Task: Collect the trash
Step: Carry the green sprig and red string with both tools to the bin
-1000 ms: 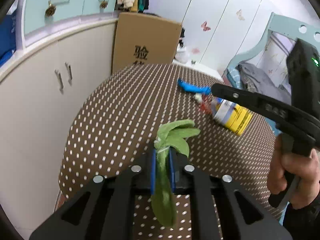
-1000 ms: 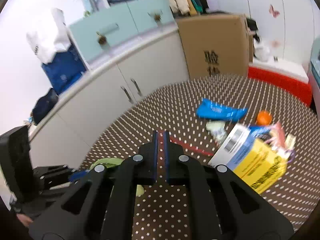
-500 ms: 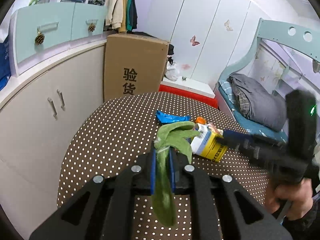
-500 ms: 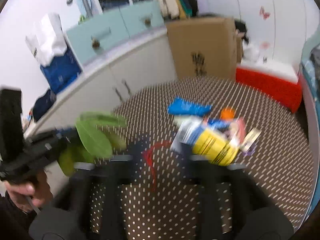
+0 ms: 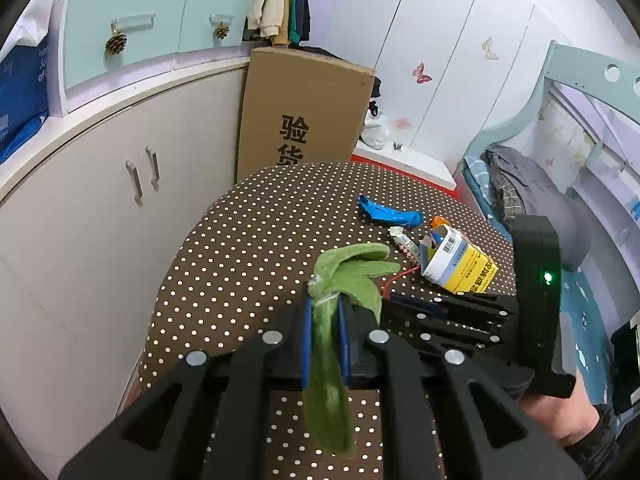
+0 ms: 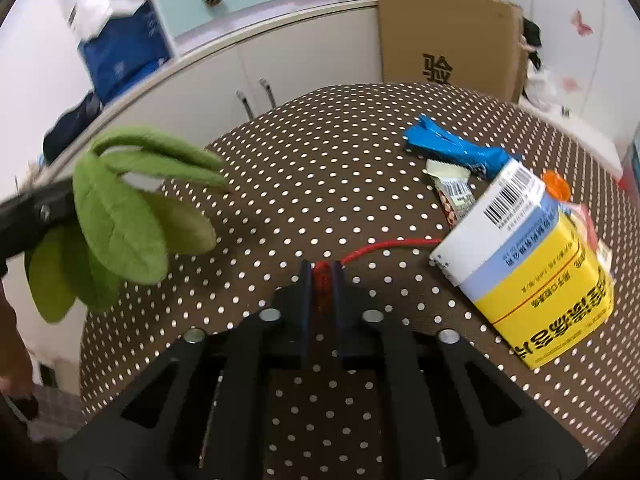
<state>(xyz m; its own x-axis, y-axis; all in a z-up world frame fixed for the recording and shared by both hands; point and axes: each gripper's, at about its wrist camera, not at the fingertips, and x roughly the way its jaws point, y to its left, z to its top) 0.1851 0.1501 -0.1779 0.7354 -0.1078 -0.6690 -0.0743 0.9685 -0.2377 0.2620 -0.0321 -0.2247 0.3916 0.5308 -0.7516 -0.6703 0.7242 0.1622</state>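
- Pinching a green felt leaf sprig in our left hand-held gripper, keeping it off the dotted surface
- Right hand-held gripper clamped on a red string, for collection, we judge

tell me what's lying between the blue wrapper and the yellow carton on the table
A small white snack wrapper with a barcode lies between the blue wrapper and the yellow carton, clearest in the right wrist view.
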